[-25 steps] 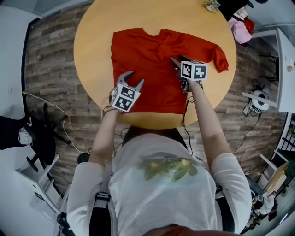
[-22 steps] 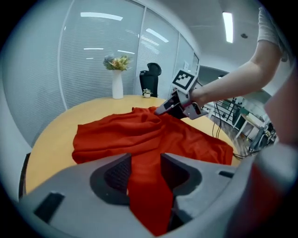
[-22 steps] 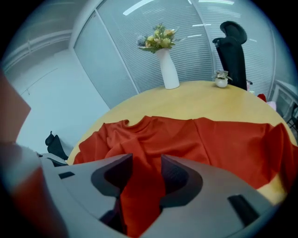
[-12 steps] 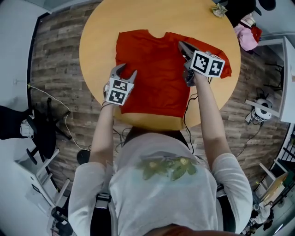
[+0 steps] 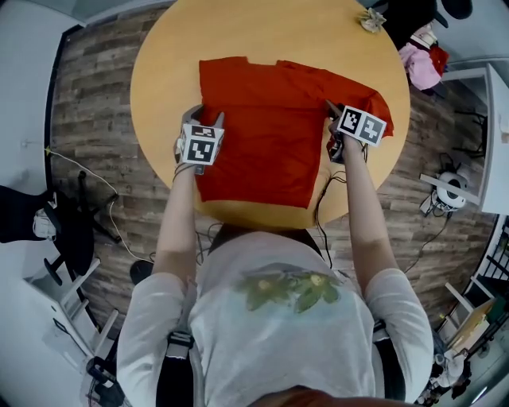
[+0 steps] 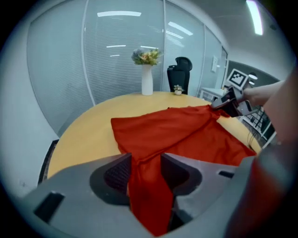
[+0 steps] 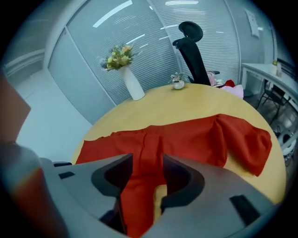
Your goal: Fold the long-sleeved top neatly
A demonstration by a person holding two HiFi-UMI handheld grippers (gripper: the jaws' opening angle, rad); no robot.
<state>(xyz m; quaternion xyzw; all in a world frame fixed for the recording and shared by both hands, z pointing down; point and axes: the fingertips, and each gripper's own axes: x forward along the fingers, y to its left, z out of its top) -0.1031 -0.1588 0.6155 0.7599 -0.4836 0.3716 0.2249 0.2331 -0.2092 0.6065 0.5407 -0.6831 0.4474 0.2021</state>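
Note:
A red long-sleeved top (image 5: 270, 127) lies spread on the round yellow table (image 5: 262, 32), neckline at the far side. Its right sleeve (image 5: 378, 103) is bunched near the table's right rim. My left gripper (image 5: 205, 118) is at the top's left edge. In the left gripper view a ridge of red cloth (image 6: 146, 186) rises between the jaws and touches both pads. My right gripper (image 5: 332, 111) is at the right edge beside the sleeve (image 7: 247, 139). Its jaws have just been opening, and a fold of red cloth (image 7: 139, 186) still sits between them against both pads.
A white vase of flowers (image 6: 147, 79) and a small ornament (image 5: 367, 17) stand at the table's far side. A black office chair (image 7: 193, 46), pink cloth (image 5: 417, 60) and a white desk (image 5: 493, 119) are off to the right. Cables lie on the wooden floor.
The grippers have moved apart. The left went up to the top's left edge. The right swung from the middle of the top out to its right edge by the sleeve.

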